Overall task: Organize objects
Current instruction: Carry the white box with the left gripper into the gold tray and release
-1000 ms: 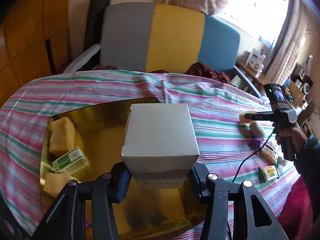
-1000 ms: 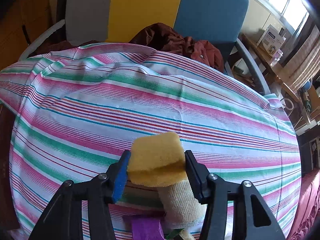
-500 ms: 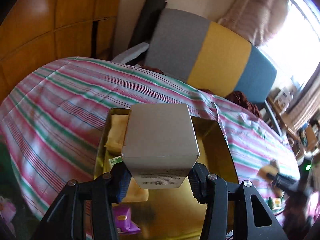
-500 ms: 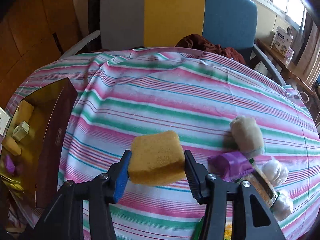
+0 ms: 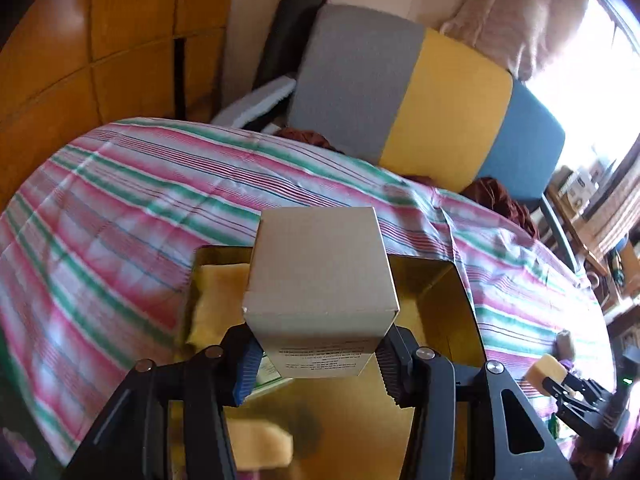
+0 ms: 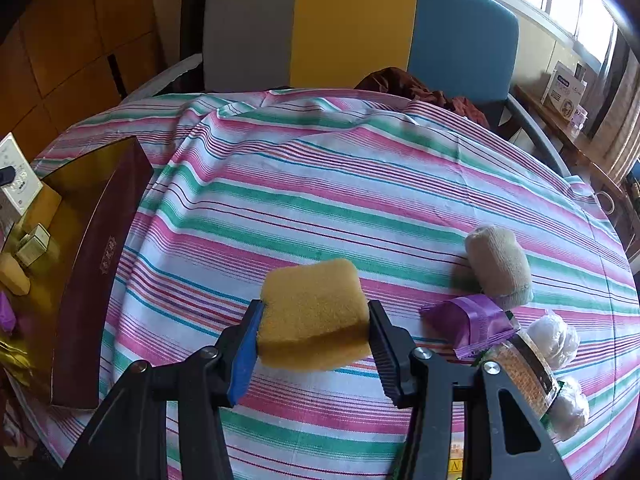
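1. Over the open gold-lined box [image 5: 452,304], near the left edge of the striped tablecloth [image 6: 320,184], a white carton [image 5: 320,280] is held between the closed jaws of the left gripper [image 5: 316,364]; sponge pieces and a small green-labelled packet are seen inside the box below it.
2. Above the middle of the cloth, a yellow sponge [image 6: 314,316] is clamped by the right gripper [image 6: 314,354], clear of the fabric.
3. Toward the right edge, a rolled beige bandage [image 6: 500,266], a purple packet [image 6: 470,326] and wrapped white items are left unsorted.
4. The placing step is judged to be in hand: the carton should be lowered into a free part of the box and released, then the sponge carried leftward to follow.
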`<state>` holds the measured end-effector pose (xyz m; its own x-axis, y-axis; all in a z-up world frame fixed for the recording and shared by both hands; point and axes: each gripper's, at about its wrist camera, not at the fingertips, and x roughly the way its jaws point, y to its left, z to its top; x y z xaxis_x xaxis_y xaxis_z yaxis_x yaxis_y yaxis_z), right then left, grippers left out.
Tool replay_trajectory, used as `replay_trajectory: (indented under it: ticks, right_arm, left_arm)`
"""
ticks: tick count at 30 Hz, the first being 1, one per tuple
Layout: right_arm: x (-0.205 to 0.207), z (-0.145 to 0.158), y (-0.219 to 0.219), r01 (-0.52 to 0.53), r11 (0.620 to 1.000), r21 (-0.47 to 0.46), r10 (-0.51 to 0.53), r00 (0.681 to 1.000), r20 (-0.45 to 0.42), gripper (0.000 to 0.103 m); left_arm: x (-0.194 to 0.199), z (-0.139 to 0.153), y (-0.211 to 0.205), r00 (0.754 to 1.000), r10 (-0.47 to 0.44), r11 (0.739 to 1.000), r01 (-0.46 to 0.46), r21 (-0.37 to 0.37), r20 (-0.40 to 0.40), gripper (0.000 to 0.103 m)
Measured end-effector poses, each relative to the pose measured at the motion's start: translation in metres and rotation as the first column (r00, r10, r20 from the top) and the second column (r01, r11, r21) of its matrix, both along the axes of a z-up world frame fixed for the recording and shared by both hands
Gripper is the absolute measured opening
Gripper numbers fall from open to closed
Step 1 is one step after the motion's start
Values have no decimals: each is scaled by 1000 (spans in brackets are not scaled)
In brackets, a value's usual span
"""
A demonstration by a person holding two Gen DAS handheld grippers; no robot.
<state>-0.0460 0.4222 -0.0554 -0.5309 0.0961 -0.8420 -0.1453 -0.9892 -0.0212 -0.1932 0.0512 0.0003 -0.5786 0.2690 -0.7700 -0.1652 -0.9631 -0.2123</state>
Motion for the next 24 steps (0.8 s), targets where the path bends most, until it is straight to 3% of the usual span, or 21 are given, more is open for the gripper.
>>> replay_trajectory:
  ticks: [8, 21, 24]
  right_arm:
    - [0, 1, 1, 0, 1000, -9, 0, 1000, -1, 51]
    - [0, 0, 2, -3, 1000, -4, 3, 1000, 1, 51]
    - [0, 0, 1, -4, 1000, -2, 4, 1000, 2, 51]
  left_arm:
    - [-35, -37, 22, 999, 18, 997, -14, -82, 50, 51]
    - [-46, -56, 30, 998, 45, 983, -38, -182, 33, 51]
    - [-48, -62, 25, 997, 65, 984, -56, -171, 45, 52]
